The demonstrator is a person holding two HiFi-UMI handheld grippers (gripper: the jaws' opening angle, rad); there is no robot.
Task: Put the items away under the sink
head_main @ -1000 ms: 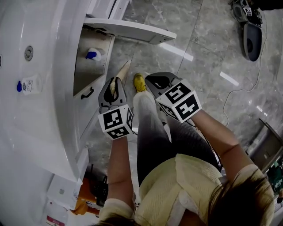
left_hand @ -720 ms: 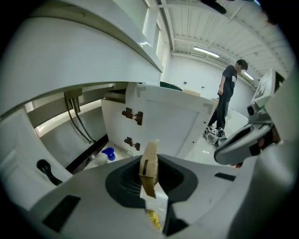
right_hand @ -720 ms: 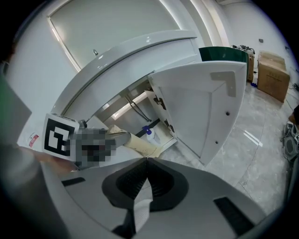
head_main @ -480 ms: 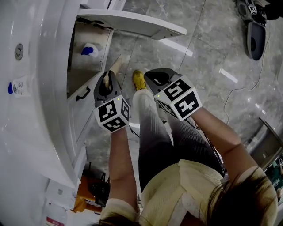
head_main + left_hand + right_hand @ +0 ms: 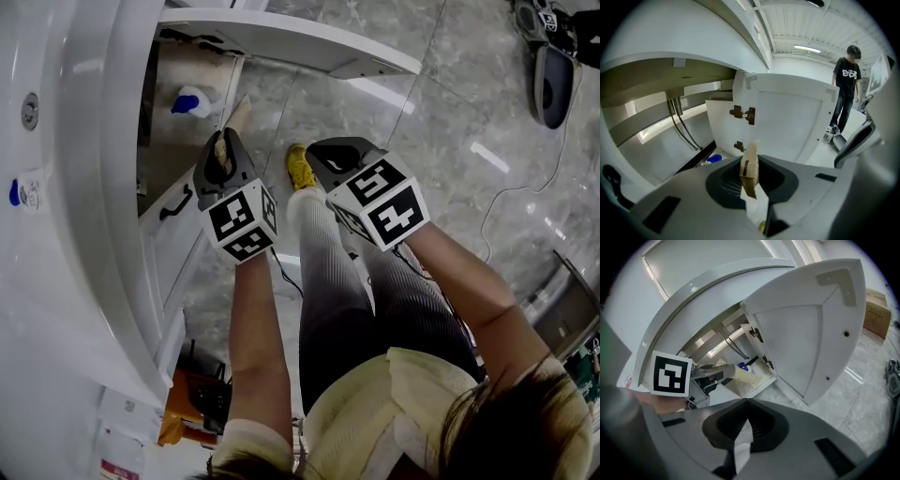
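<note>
Left gripper (image 5: 221, 161) pinches a thin tan cardboard pack (image 5: 750, 168) at the open sink cabinet (image 5: 180, 150) mouth; right gripper (image 5: 743, 425) is closed, empty. Light and crushable, I judge: hold its flat faces gently.

Glossy grey marble floor (image 5: 450, 112), curved white vanity (image 5: 84, 187) with open door (image 5: 291, 42), ceiling strip light (image 5: 807, 48) overhead

Behind the dark grey left gripper (image 5: 223, 155) and right gripper (image 5: 330, 164), each backed by a black-and-white marker cube (image 5: 242, 222), the person wears a pale yellow short-sleeved top (image 5: 375, 412), white-to-charcoal leggings (image 5: 328, 281) and, between them, a yellow shoe (image 5: 299, 169)
</note>
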